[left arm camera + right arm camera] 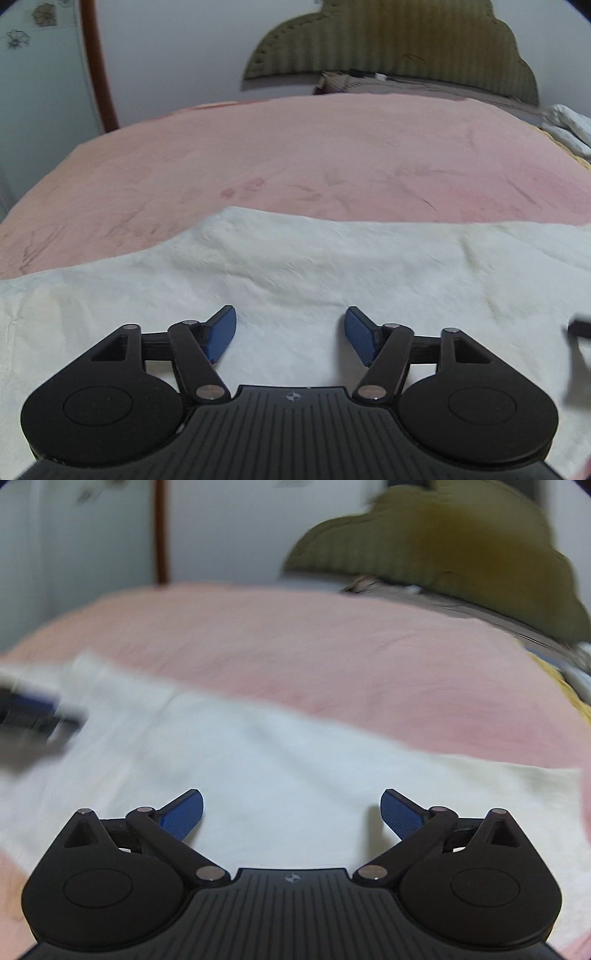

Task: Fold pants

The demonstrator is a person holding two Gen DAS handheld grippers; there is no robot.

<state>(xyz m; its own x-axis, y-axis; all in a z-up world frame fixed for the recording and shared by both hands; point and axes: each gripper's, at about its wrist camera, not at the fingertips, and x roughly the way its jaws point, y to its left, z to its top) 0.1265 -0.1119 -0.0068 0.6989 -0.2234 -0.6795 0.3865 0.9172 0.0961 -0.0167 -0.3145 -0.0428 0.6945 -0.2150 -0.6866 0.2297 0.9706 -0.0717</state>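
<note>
We hold both the left tool (pixel 290 334) and right tool (pixel 291 816) spread wide, empty, above the soft, limp white pants (pixel 332 266); we judge an edge ahead best to pinch.

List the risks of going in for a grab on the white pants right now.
1. Both the left gripper and right gripper hang open above flat white pants; with no raised fold, the pads may slip or also pinch the pink bedsheet.
2. The right wrist view is motion-blurred, so aim may drift.
</note>
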